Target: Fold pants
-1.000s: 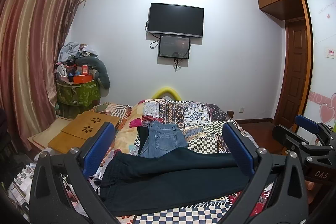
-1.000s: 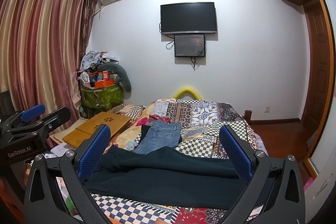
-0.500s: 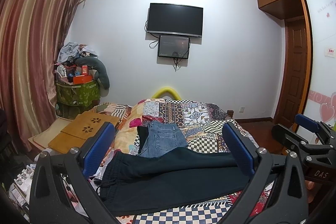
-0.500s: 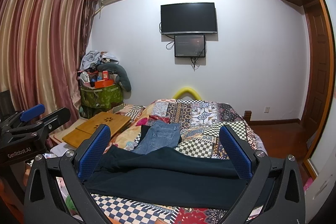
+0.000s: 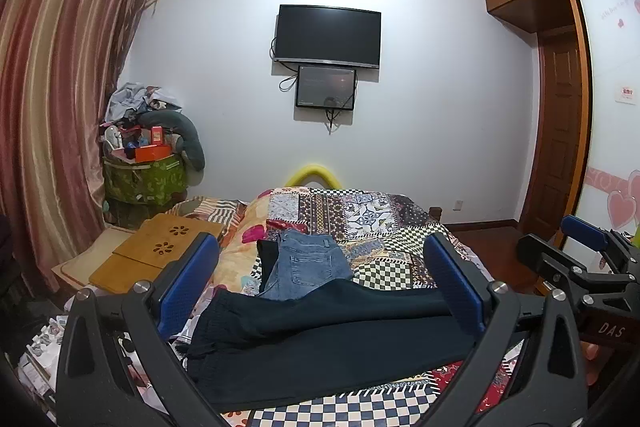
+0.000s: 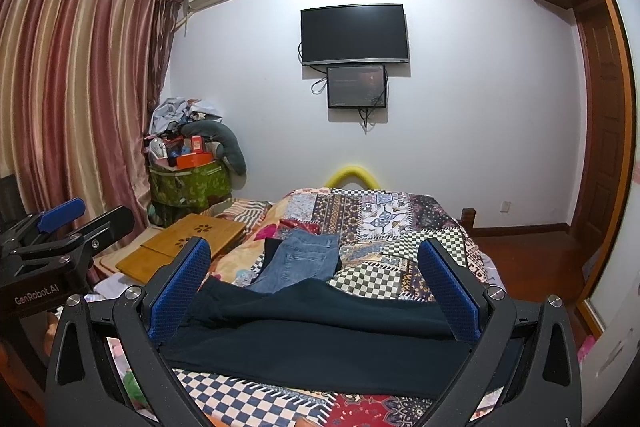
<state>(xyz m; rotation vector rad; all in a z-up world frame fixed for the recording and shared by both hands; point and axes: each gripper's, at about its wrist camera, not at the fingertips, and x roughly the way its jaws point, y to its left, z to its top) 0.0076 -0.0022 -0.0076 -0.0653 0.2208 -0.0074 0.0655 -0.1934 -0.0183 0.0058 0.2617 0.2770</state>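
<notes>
Dark navy pants (image 5: 320,339) lie flat across the near part of the bed, waistband to the left, legs running right; they also show in the right wrist view (image 6: 320,331). Folded blue jeans (image 5: 308,263) lie just behind them, also in the right wrist view (image 6: 298,259). My left gripper (image 5: 320,291) is open and empty, held above the near edge of the pants. My right gripper (image 6: 316,287) is open and empty, held likewise, a little to the right. Each gripper shows at the edge of the other's view.
A patchwork quilt (image 5: 360,215) covers the bed. A wooden lap desk (image 5: 160,247) lies left of the bed. A green bin piled with clutter (image 5: 144,175) stands by the curtains. A wooden door (image 5: 560,131) and wardrobe are on the right.
</notes>
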